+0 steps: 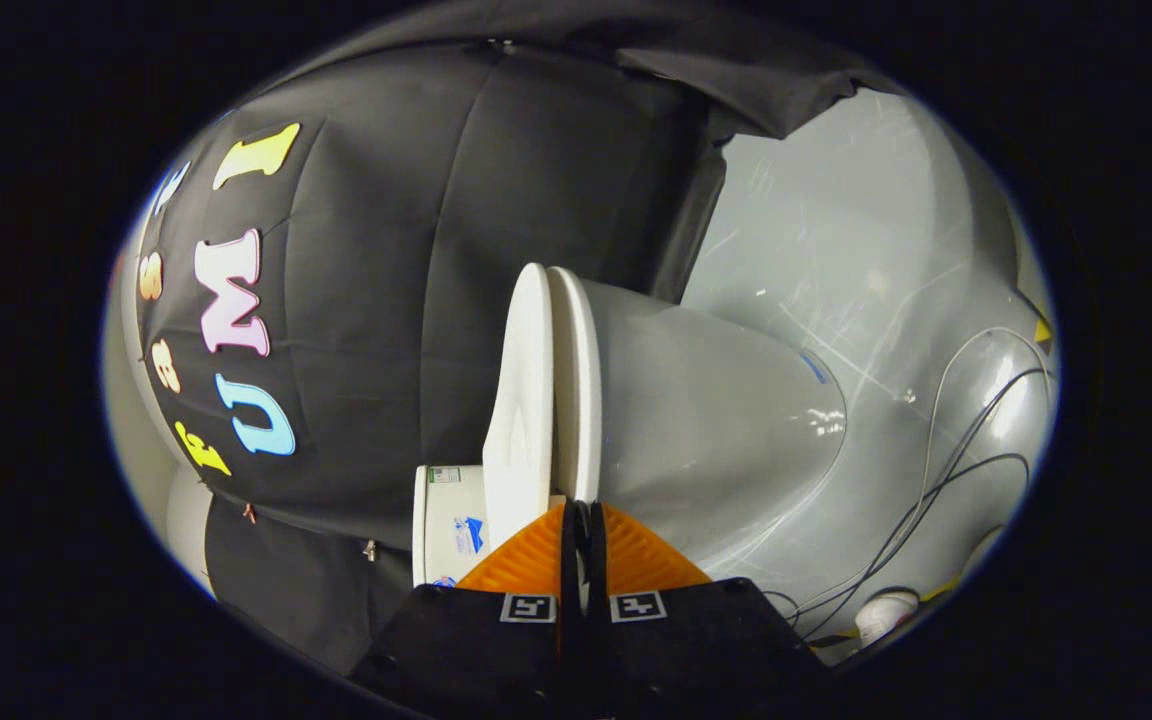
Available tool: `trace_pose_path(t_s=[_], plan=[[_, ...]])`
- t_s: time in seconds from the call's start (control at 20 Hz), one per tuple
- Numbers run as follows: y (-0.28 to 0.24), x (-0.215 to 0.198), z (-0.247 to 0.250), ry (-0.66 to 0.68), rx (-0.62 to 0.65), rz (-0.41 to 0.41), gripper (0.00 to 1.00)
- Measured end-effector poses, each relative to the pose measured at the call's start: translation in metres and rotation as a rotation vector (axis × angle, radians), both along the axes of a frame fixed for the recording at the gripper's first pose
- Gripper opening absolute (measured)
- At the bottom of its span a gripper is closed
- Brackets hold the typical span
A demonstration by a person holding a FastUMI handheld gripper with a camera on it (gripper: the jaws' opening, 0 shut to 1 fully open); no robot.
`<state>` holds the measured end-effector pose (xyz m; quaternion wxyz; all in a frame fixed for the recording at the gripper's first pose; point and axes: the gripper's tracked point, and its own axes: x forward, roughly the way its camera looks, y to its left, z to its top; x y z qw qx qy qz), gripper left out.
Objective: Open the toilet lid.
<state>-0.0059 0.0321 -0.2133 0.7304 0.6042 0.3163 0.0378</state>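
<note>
— Just ahead of the tongs sits the toilet, its lid lying against the seat, with cables on the floor to the right. What have the tongs got?

— Nothing that can be made out; the fingers are pressed nearly together, tips at the rim edge.

— How will the lid handle?

— Likely stiff, light plastic, smooth and slippery, hinged at the far end near the tank. Best taken at the near lip, away from the hinge
</note>
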Motion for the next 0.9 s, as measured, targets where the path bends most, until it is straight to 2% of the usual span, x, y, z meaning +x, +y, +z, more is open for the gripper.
trace_pose_path(t_s=[0.45, 0.9], plan=[[0.002, 0.0, 0.013, -0.001, -0.037, 0.004, 0.05], [0.009, 0.008, 0.058, -0.051, -0.169, 0.023, 0.05]])
